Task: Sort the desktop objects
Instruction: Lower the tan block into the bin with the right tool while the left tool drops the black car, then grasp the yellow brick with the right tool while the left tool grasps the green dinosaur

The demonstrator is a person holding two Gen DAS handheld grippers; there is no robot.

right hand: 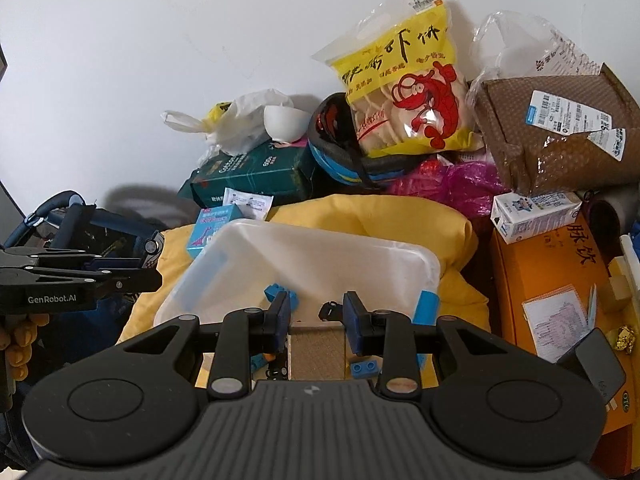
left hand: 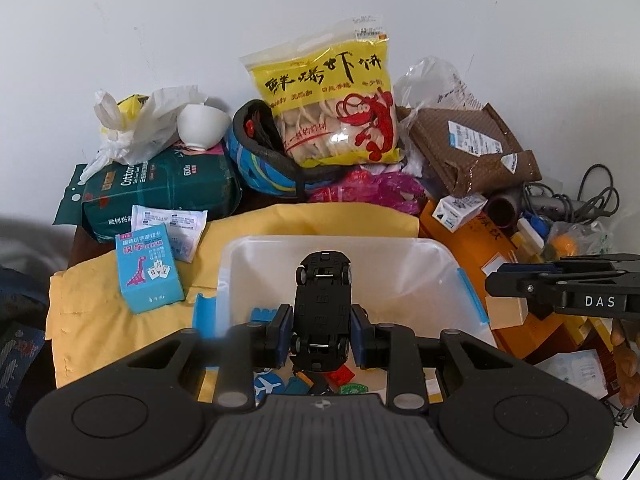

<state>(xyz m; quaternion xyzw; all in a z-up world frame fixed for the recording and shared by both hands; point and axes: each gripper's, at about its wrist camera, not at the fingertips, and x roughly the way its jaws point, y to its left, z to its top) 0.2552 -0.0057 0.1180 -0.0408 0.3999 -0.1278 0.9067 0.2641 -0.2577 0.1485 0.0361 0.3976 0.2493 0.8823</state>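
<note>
Left: blue dinosaur card box (left hand: pixel 146 270) lying on yellow cloth (left hand: pixel 120 300), just beside the translucent plastic bin (left hand: pixel 400 264). Left gripper (left hand: pixel 322 338) over the bin, fingers closed onto a black toy car (left hand: pixel 322 312), underside up, held by its flanks. Loose blue bricks (right hand: pixel 280 296) in the bin. Right gripper (right hand: pixel 316 320) pads pressed against both sides of a tan woven-textured block (right hand: pixel 316 350) at the bin's near edge. Far right: orange box (right hand: pixel 560 280), white carton (right hand: pixel 532 216) on top
</note>
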